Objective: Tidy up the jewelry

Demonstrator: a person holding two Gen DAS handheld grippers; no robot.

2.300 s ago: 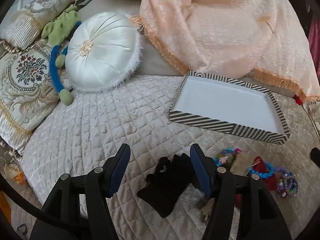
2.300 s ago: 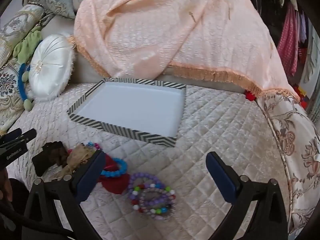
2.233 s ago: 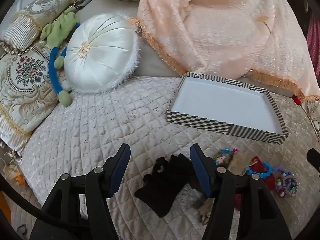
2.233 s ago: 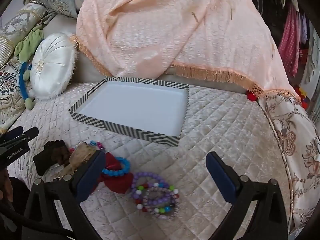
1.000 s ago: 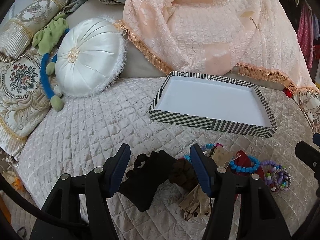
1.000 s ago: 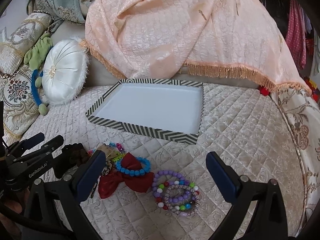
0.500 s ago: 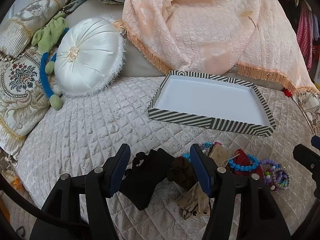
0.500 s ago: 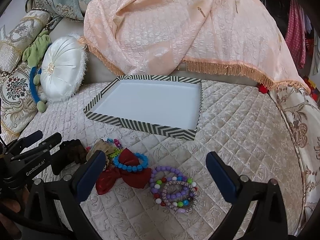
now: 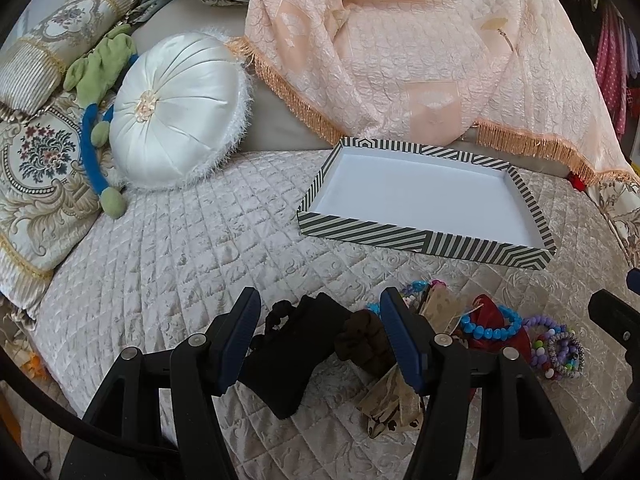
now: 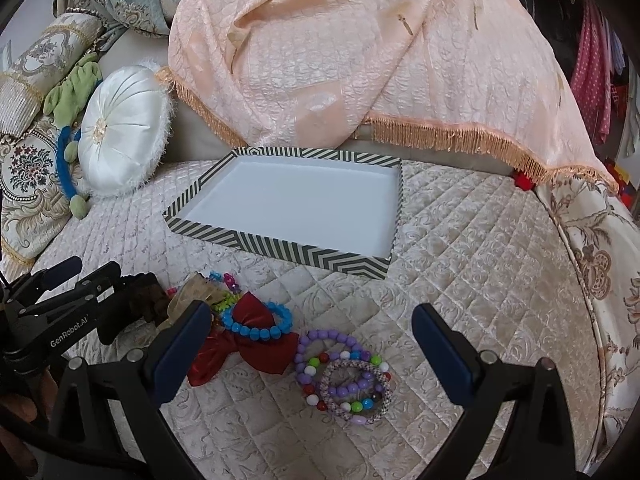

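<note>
Left gripper [image 9: 320, 312] advanced; black scrunchie [image 9: 298, 354] seemingly between fingers.

Bare quilt [image 10: 460, 248] right of striped tray [image 10: 280, 246], bracelets [image 10: 344, 376] cluttering front

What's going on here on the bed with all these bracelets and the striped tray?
A person is sorting jewelry with two handheld grippers. The striped tray has nothing in it yet. The left gripper hangs open over a black hair accessory, and the right gripper is open above the beaded bracelets. The blue bracelet lies on a red bow. Nothing is gripped so far.
</note>
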